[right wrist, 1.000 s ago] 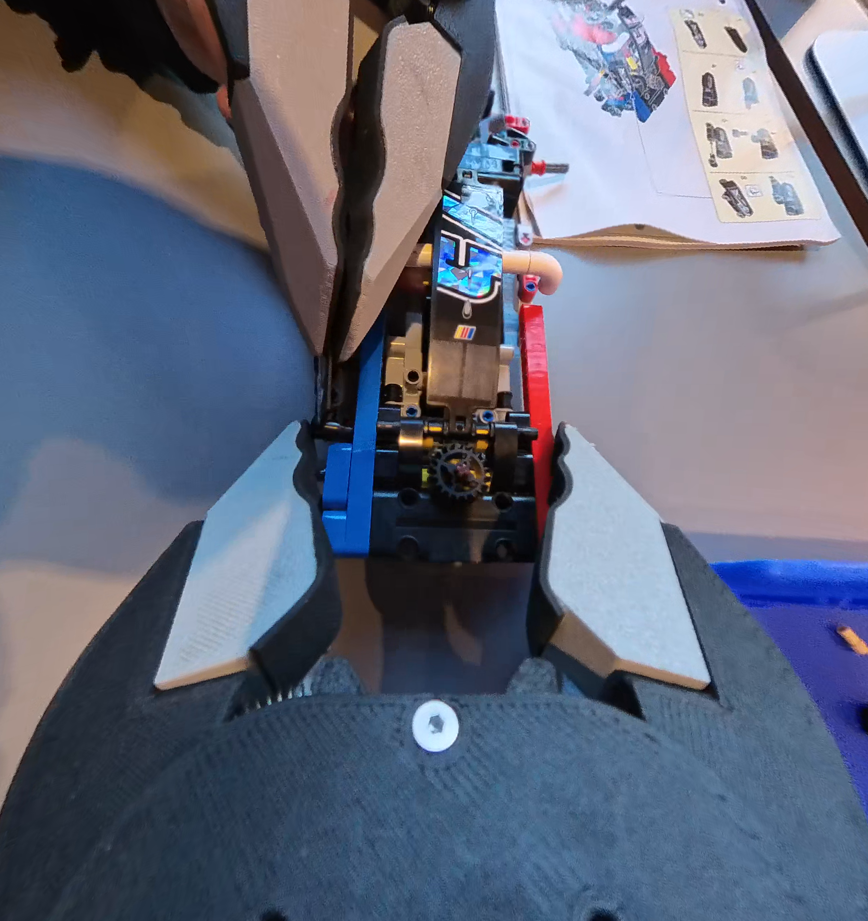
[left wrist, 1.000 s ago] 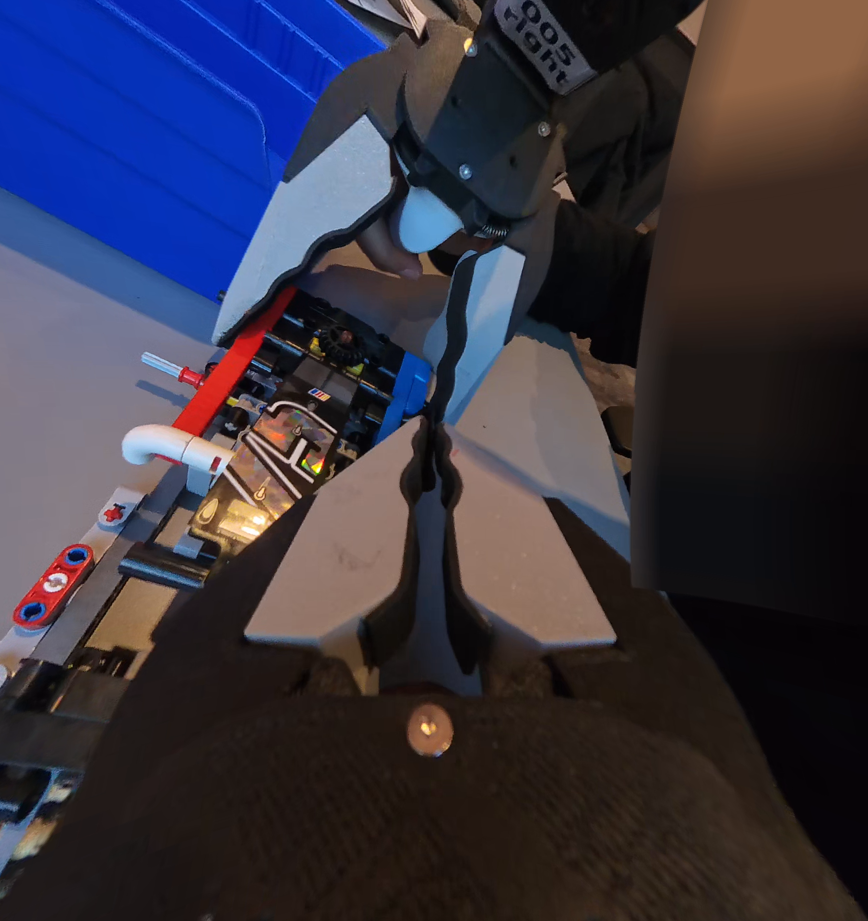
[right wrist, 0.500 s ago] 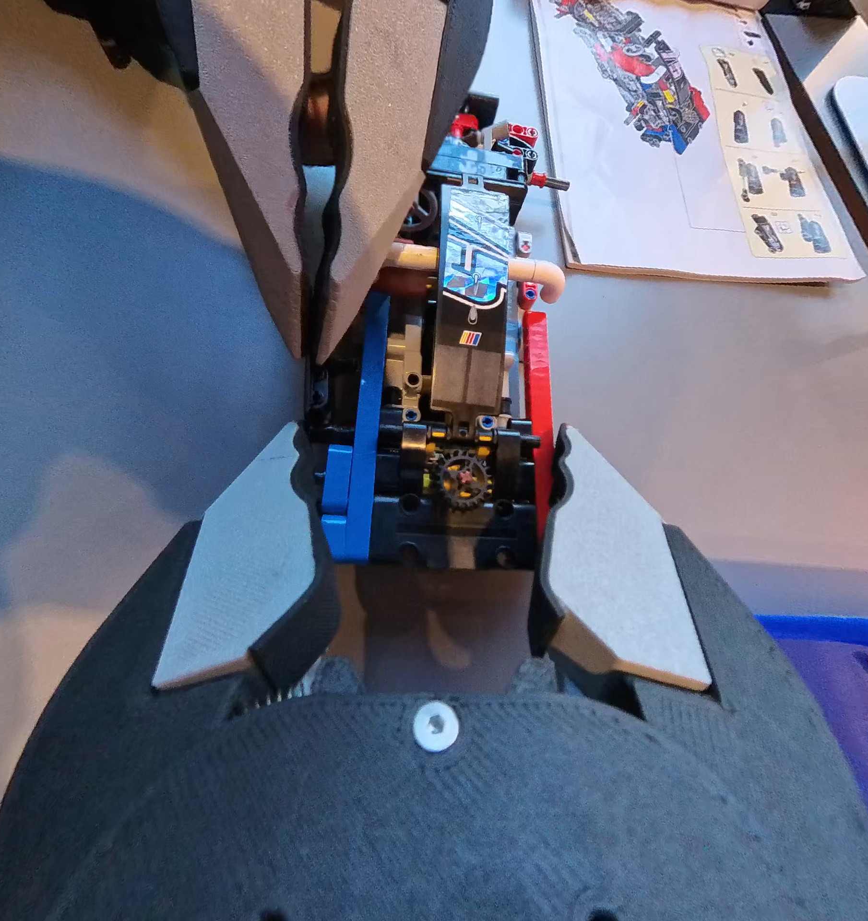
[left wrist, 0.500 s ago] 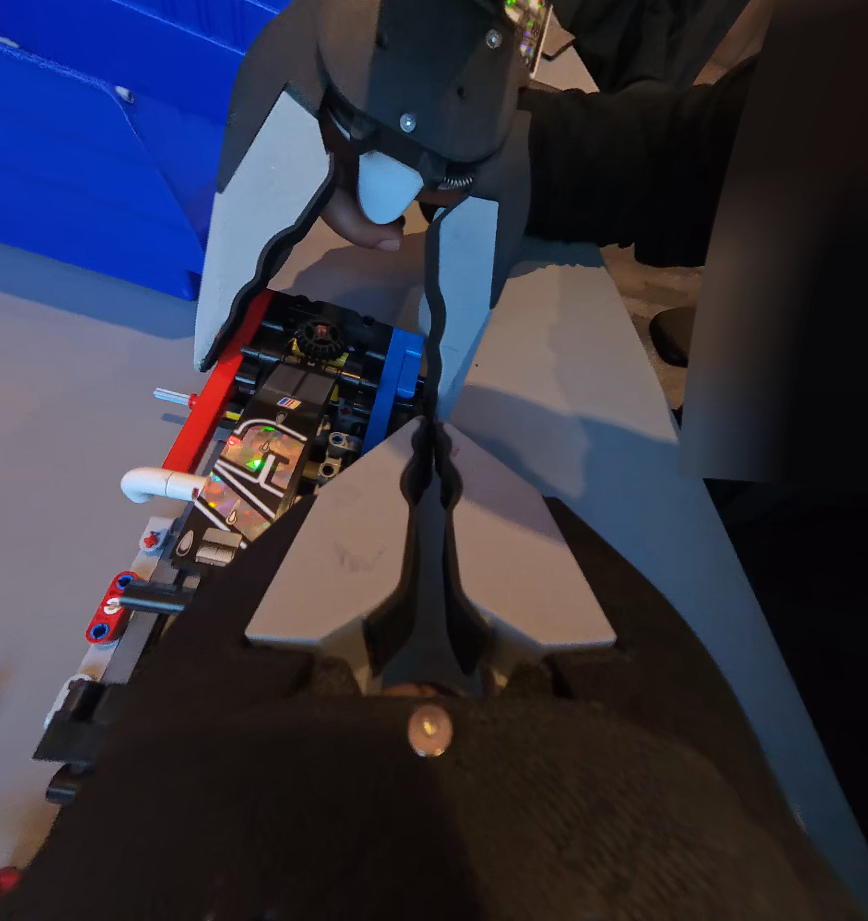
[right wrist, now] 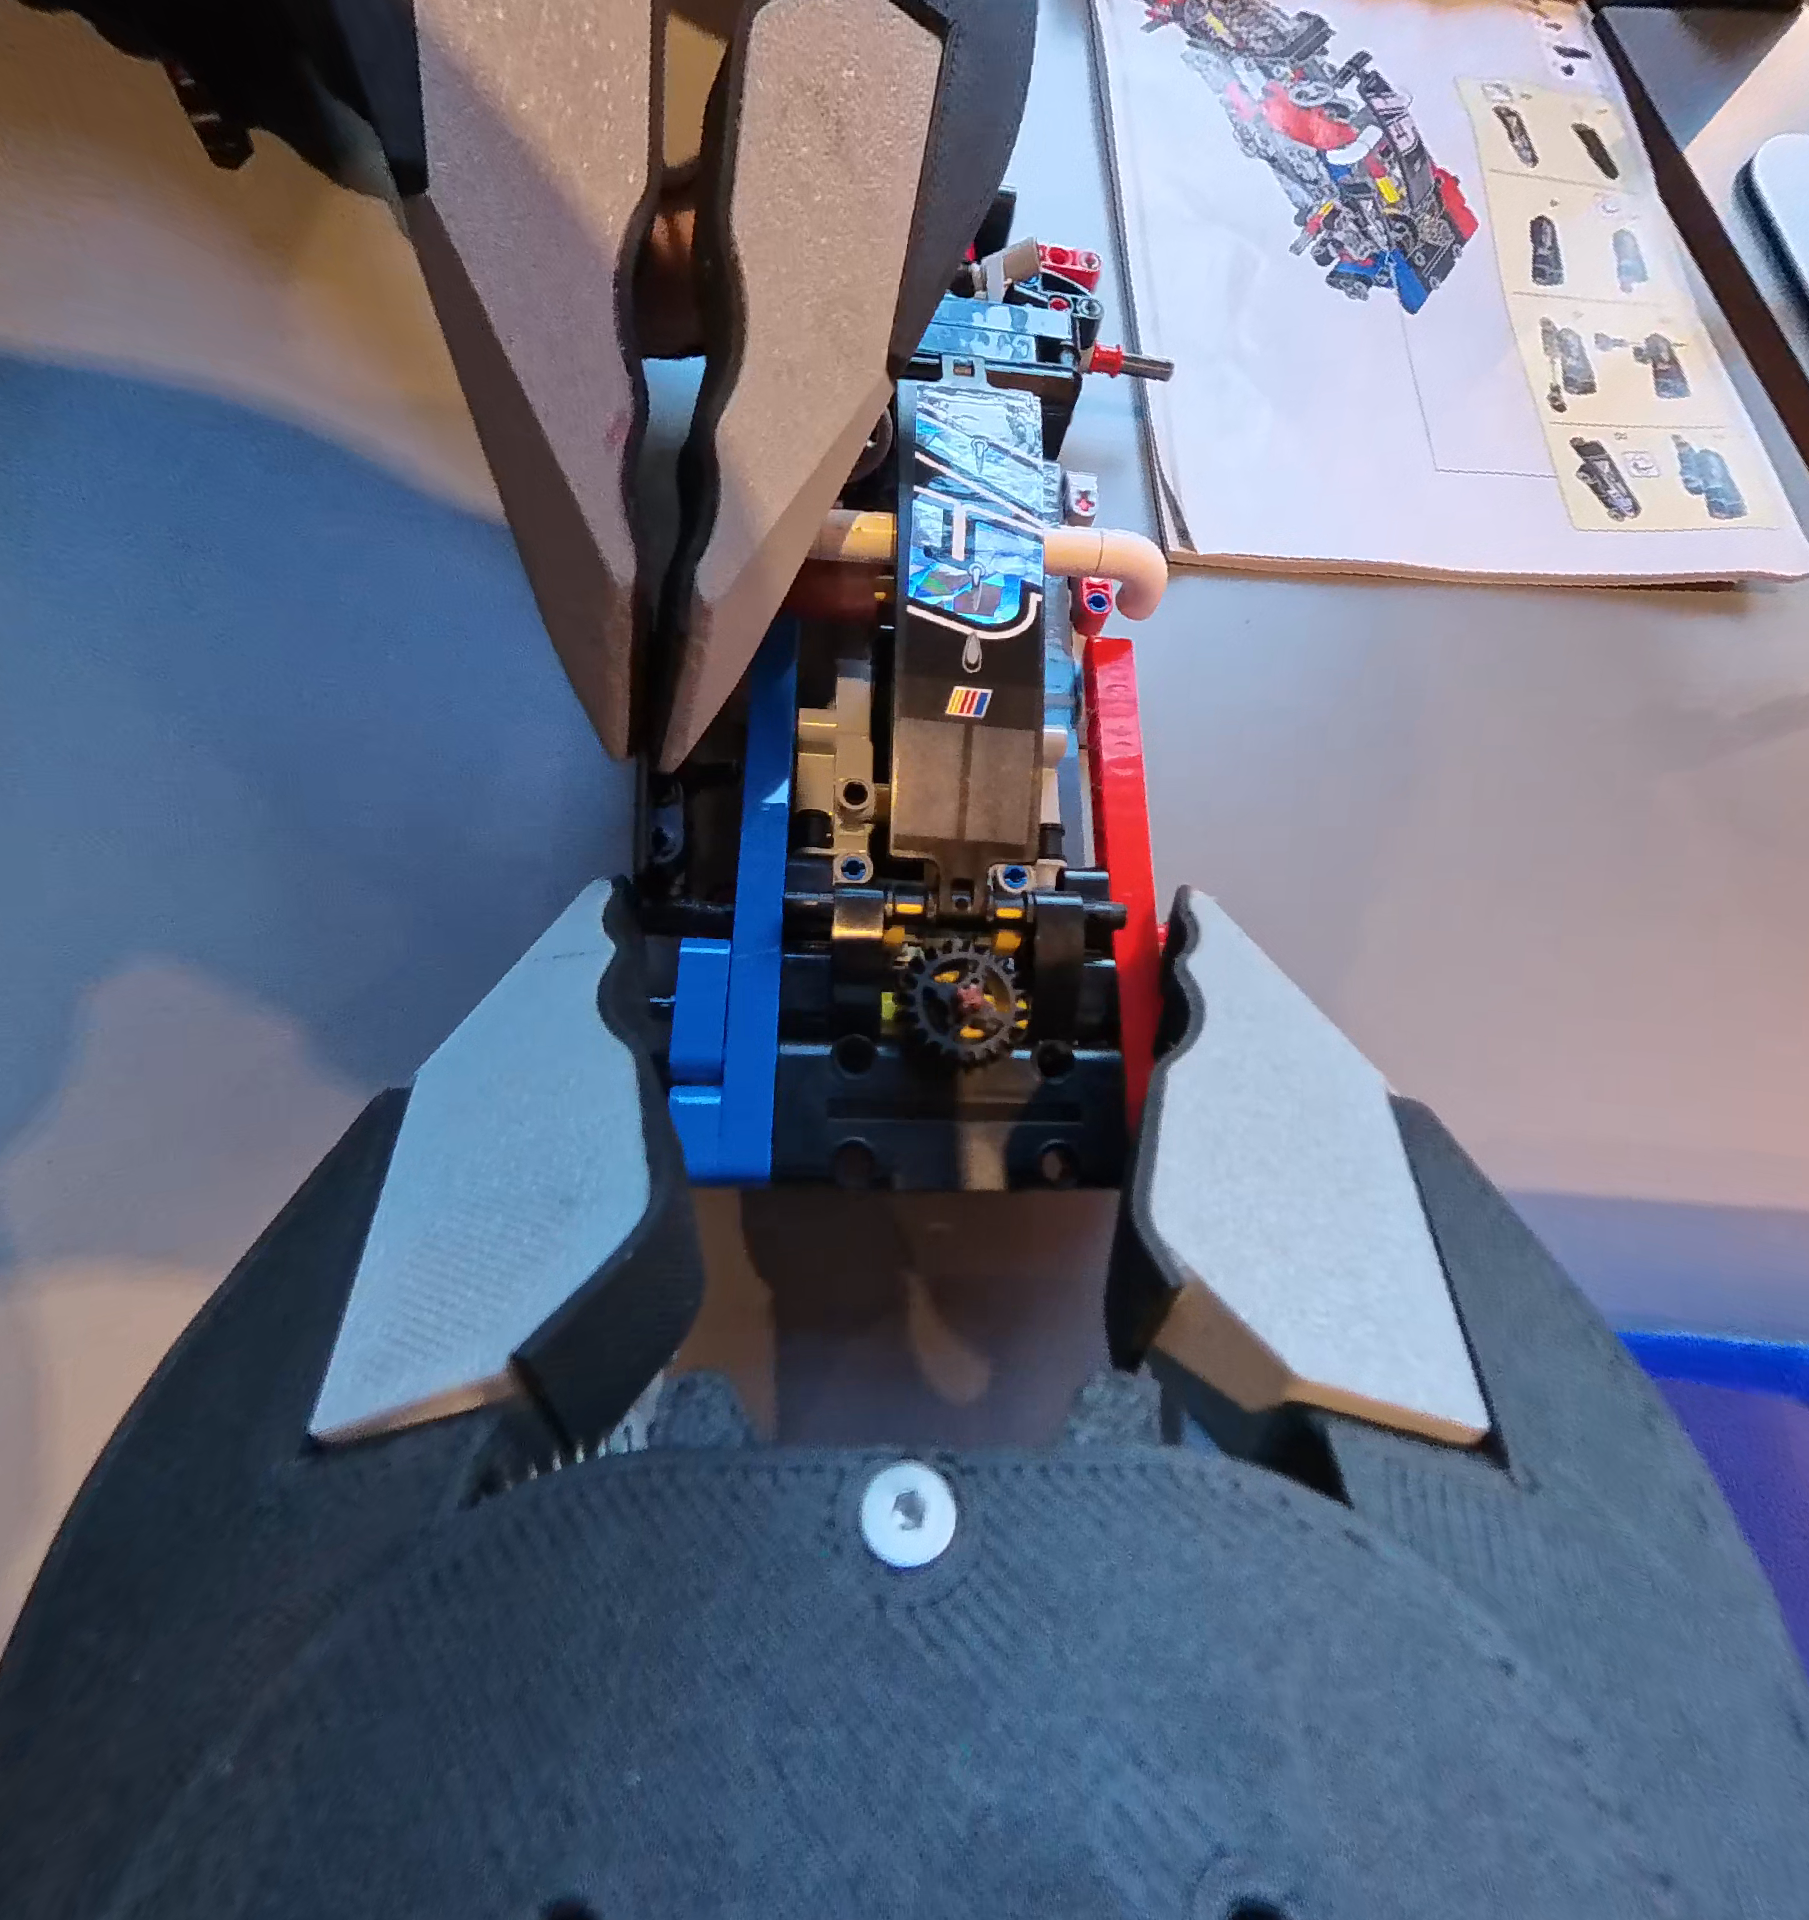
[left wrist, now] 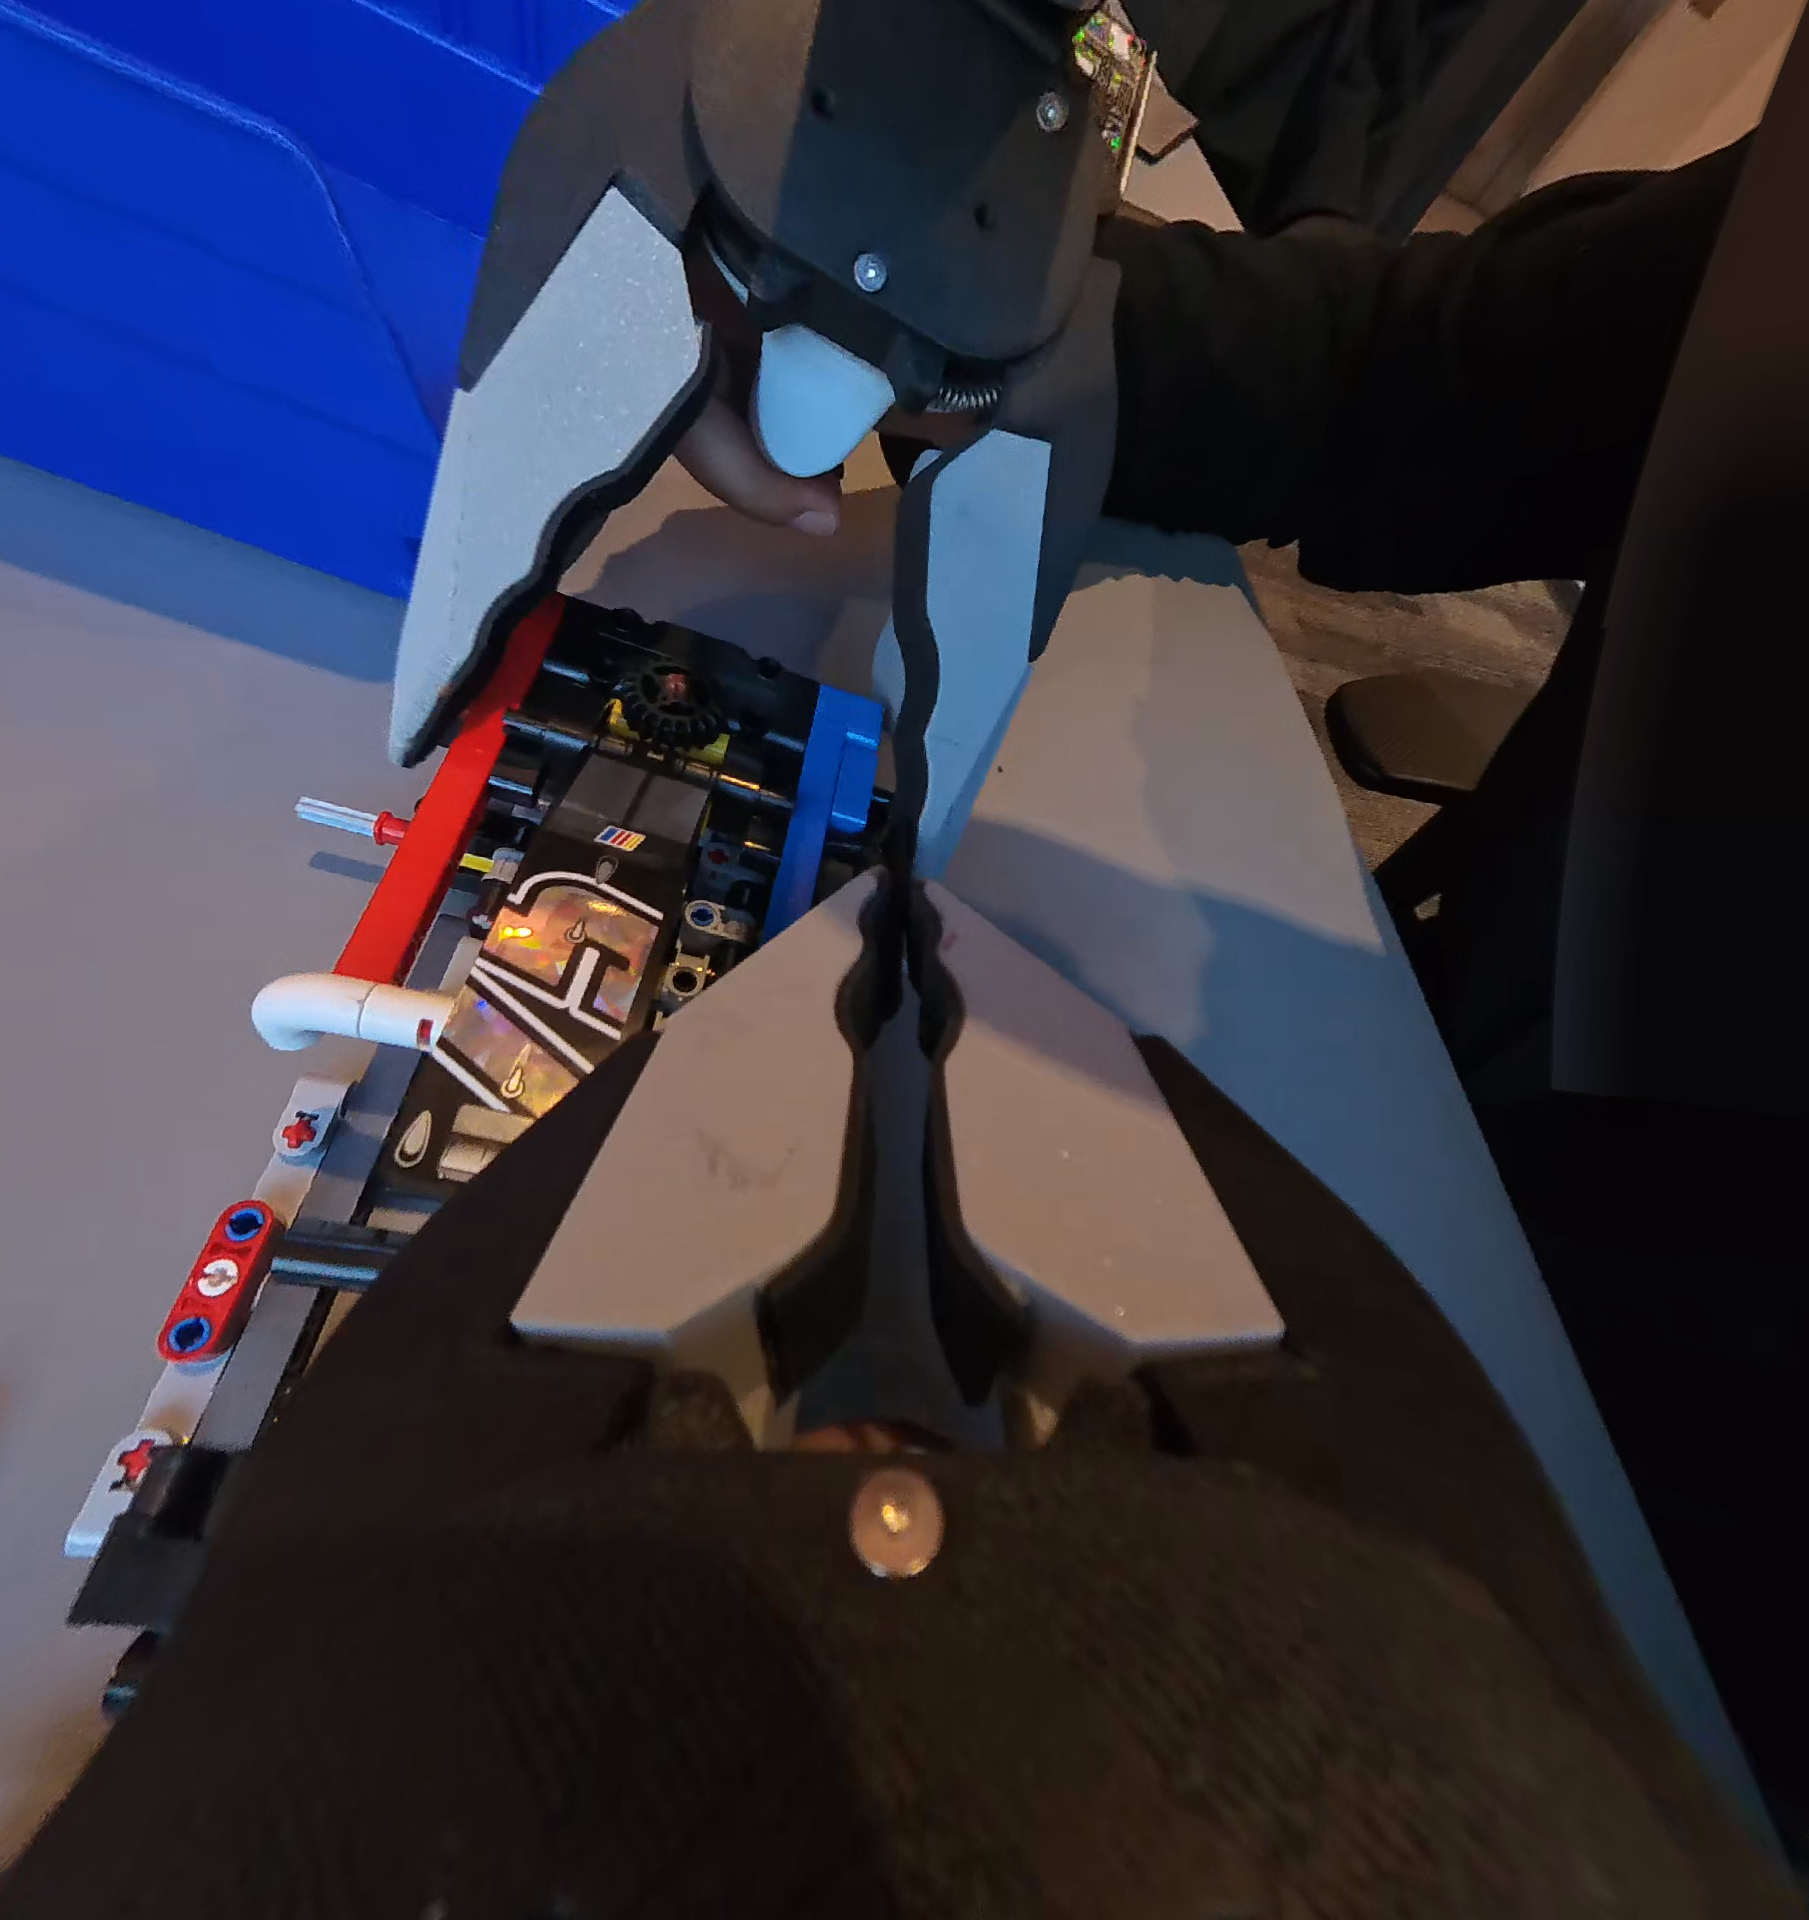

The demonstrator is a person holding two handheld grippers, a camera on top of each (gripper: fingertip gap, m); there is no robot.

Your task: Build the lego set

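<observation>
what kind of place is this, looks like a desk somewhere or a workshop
Probably a desk or workbench set up for building a kit, likely in an office: a grey tabletop, a blue parts bin, an open instruction booklet, and an office chair beside the table.

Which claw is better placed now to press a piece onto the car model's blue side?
Probably the left claw: its shut tip sits right beside the blue beam of the black car model. The right claw is busy, clamped across the model's end.

Blue bin (left wrist: 183, 270) at the grey table's (left wrist: 100, 831) far edge, black chair (left wrist: 1710, 727) beside the table.
</observation>
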